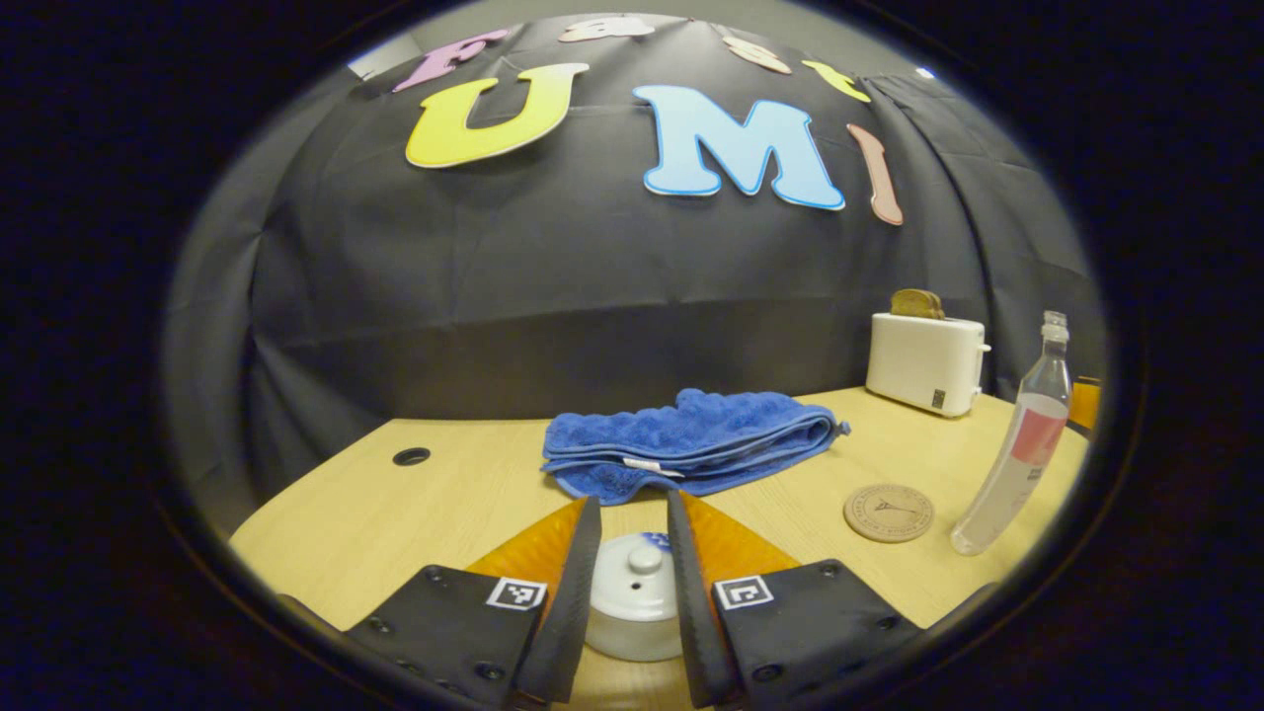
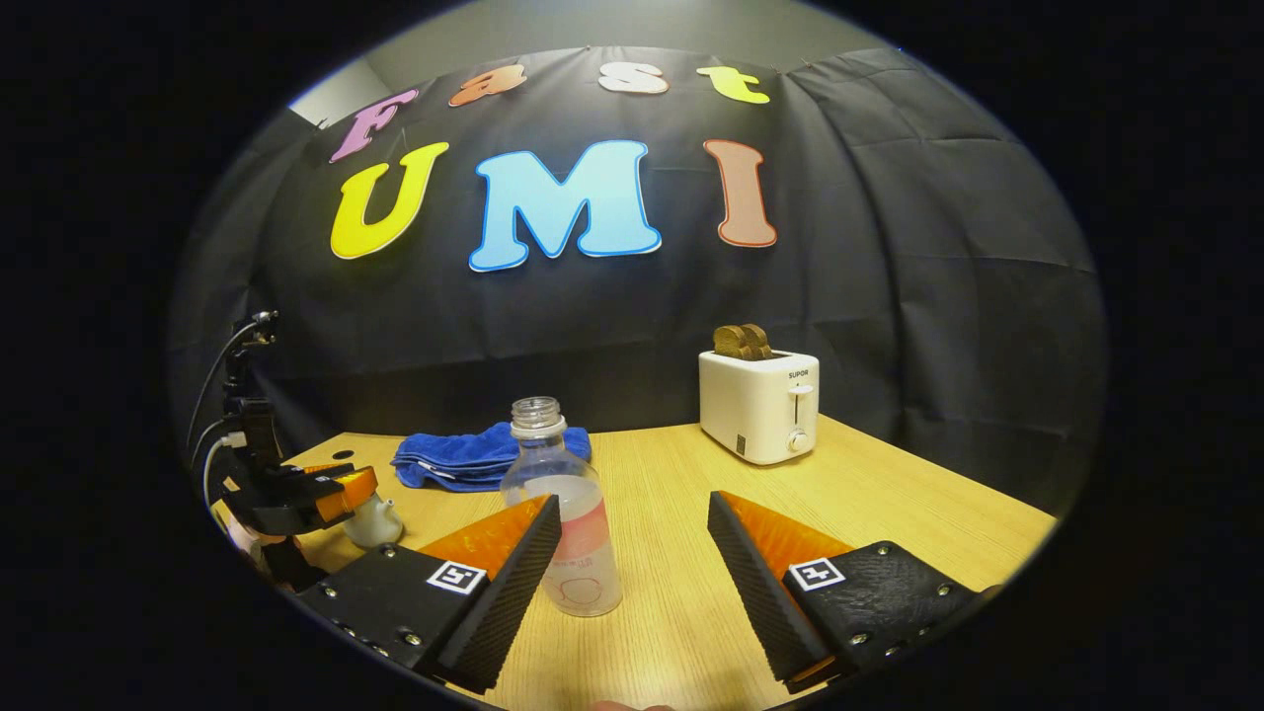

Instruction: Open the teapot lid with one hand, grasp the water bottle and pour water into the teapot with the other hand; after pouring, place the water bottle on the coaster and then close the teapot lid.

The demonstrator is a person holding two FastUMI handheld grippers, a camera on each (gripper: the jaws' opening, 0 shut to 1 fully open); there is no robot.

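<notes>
Presently the left claw (image 1: 632, 513) stands directly over the teapot lid (image 1: 637, 583), its fingers apart and flanking the lid on either side without visibly pressing on it. The small knob (image 1: 645, 559) sits on the midline between the fingers, slightly below their tips, so the coming move, by my judgement, is a short descent and a close on the knob, with no sideways correction needed.

In the right gripper view the right claw (image 2: 632, 523) is also spread wide. The water bottle (image 2: 565, 513) stands upright on the bench (image 2: 889, 494), uncapped, just ahead of the claw and off toward its left finger; whether it touches that finger cannot be told. Its long axis is vertical, so a level side grasp would suit.

The coaster (image 1: 889, 513) lies flat to the right of the left claw, just beside the bottle's base. A folded blue towel (image 1: 691, 439) lies beyond the lid, and a toaster (image 2: 758, 405) stands farther back.
</notes>
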